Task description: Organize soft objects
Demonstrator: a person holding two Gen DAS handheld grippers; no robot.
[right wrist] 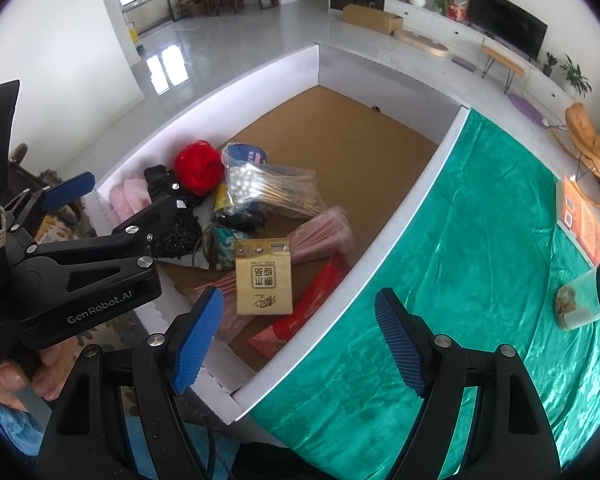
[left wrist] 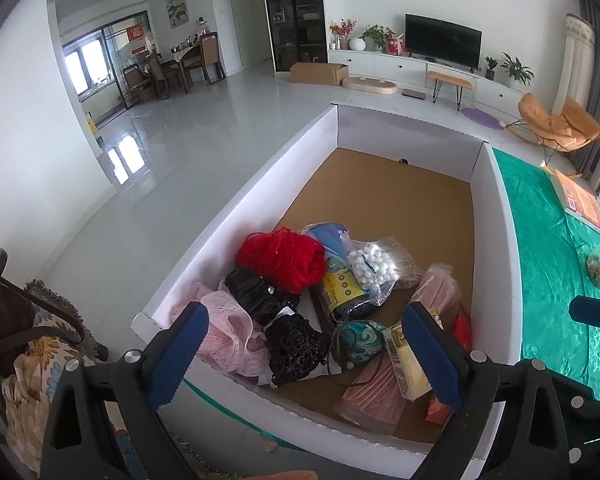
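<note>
Hovering wide apart and holding nothing, left gripper above the near end of the white box, right gripper over the box's near corner beside the green cloth. Lying heaped at the near end of the brown box floor: red yarn, black pouch, pink mesh, bag of cotton swabs, yellow tissue pack, pink packet. Standing on the cloth, well apart from the box, a jar and an orange book. Stretching behind, pale glossy floor, television, dining chairs, cardboard carton, orange lounge chair.
</note>
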